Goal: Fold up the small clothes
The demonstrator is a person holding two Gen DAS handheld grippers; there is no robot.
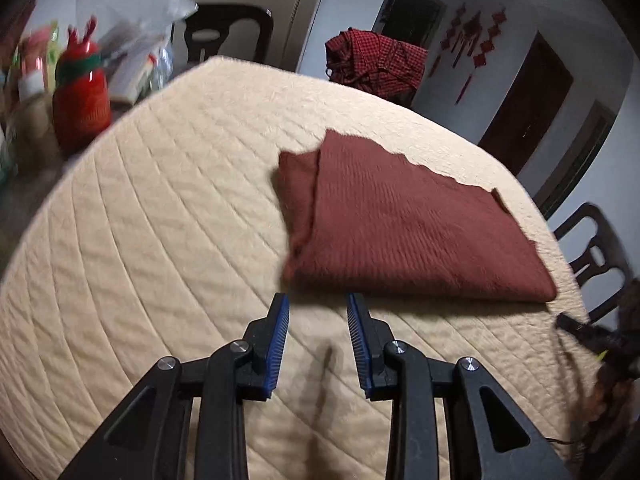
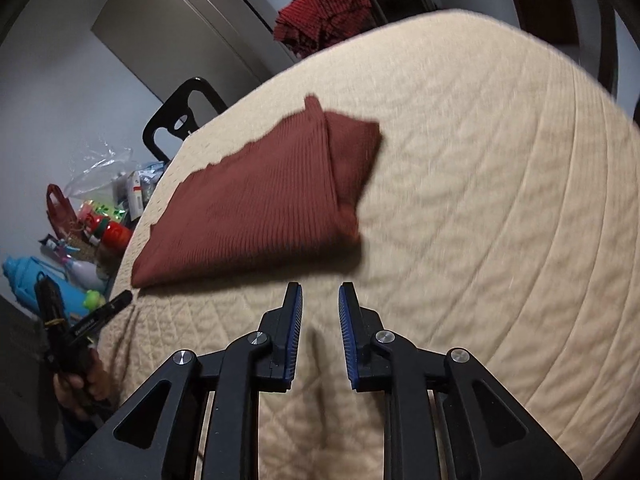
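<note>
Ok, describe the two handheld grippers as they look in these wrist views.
Both the left gripper and the right gripper are matte black plastic linkages with triangular cut-outs and round silver pivot bolts. Each finger carries a ribbed blue rubber pad on its inner face. No cables or markings show on either.

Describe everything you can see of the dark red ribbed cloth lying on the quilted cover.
The dark red ribbed knit cloth is folded into a flat, roughly rectangular stack lying on the cream quilted cover. Fine ribs run along its top layer. Its far edge looks wavy, and a narrower folded flap shows along one side. The near edge is a smooth rounded fold. Only the cover touches it; both tools hang short of it, open and empty.
</note>
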